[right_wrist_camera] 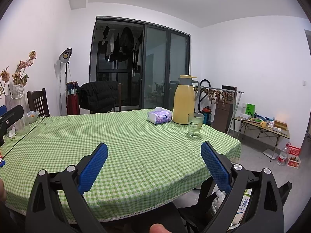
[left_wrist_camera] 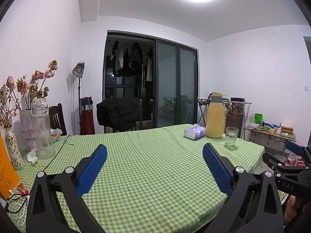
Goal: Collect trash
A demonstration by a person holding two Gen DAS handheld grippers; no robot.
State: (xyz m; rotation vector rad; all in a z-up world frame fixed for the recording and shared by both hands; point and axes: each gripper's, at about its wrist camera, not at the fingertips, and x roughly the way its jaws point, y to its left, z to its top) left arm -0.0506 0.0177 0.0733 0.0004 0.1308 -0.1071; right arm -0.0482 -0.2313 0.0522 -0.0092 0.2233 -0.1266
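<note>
While both hand-held grippers, left (left_wrist_camera: 154,168) and right (right_wrist_camera: 154,167), hang open and empty, a crumpled white tissue (left_wrist_camera: 32,156) sits uncollected on the green-checked surface (left_wrist_camera: 155,155).

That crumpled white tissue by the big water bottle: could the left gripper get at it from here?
Probably yes. The left gripper is open, and bare tablecloth lies between it and the crumpled tissue; the water bottle and black cable crowd it.

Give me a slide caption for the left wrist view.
Open left gripper hovers over a green checked tablecloth, crumpled tissue lying by the vases.
</note>
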